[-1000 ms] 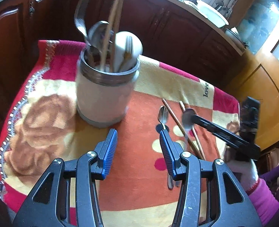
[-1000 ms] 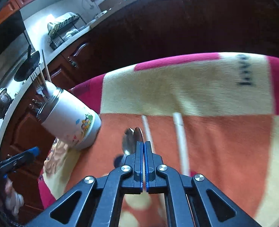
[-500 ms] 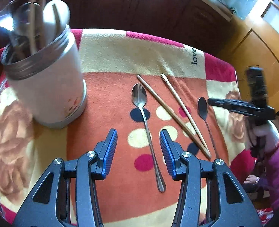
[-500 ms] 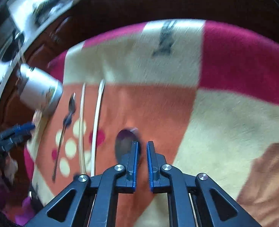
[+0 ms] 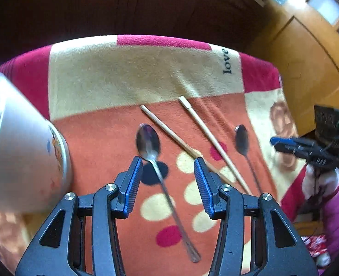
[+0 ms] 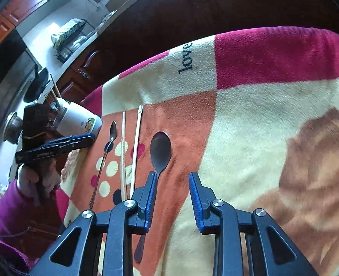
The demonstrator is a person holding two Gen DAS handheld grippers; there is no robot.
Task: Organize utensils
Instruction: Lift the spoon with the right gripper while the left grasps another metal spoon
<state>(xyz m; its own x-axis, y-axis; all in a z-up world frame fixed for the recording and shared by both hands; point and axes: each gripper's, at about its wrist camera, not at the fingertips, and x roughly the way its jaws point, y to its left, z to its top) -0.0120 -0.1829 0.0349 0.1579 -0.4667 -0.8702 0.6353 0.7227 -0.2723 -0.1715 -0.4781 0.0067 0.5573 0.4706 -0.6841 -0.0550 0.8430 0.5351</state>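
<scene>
Two steel spoons and two wooden chopsticks lie on a patterned blanket. In the left wrist view my left gripper (image 5: 168,168) is open, low over the left spoon (image 5: 149,143), whose handle runs between the fingers. The chopsticks (image 5: 206,135) lie to its right, then the right spoon (image 5: 241,138). A white utensil holder (image 5: 19,147) stands at the left. In the right wrist view my right gripper (image 6: 172,184) is open and empty, just right of the right spoon (image 6: 160,150), which lies on the blanket. The left gripper (image 6: 54,146) also shows there, and the holder (image 6: 77,117).
The blanket (image 5: 134,76) covers a small table, with dark wooden cabinets (image 5: 146,7) behind it. A wooden door (image 5: 307,53) is at the right. A kitchen counter with a dish rack (image 6: 72,36) and a stove (image 6: 36,85) lies beyond the holder.
My right gripper has opened and let go of the right spoon, which now lies on the blanket. My left gripper has moved closer and lower over the left spoon.
</scene>
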